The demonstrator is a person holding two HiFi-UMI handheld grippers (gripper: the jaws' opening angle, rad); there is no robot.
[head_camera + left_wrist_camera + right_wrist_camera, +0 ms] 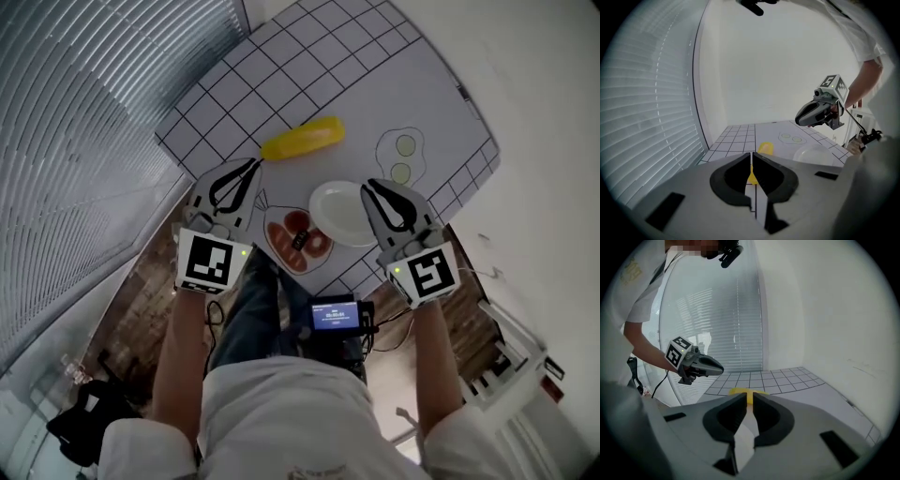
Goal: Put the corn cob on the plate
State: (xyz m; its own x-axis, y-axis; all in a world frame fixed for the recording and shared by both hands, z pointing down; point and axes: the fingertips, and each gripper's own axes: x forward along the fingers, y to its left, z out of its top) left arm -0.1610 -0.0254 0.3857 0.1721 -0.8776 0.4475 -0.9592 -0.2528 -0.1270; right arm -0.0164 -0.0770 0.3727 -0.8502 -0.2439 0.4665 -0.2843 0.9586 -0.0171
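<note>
The yellow corn cob [302, 139] lies on the checked mat, beyond both grippers. A white plate [339, 214] sits empty near the table's front edge, to the right of the cob. My left gripper [255, 165] hovers just short of the cob's left end, its jaws shut with nothing between them. My right gripper [369, 187] hangs over the plate's right rim with its jaws parted by a narrow gap and nothing held. In the left gripper view the corn cob [765, 148] shows just past the shut tips [752, 157]. The right gripper view has the corn cob [740, 391] ahead of its tips [750, 397].
The mat carries a printed steak picture [298, 240] by the plate and a line drawing of round slices [403, 156] at the right. Window blinds [84, 112] run along the table's left side. A small device [334, 315] hangs at the person's waist.
</note>
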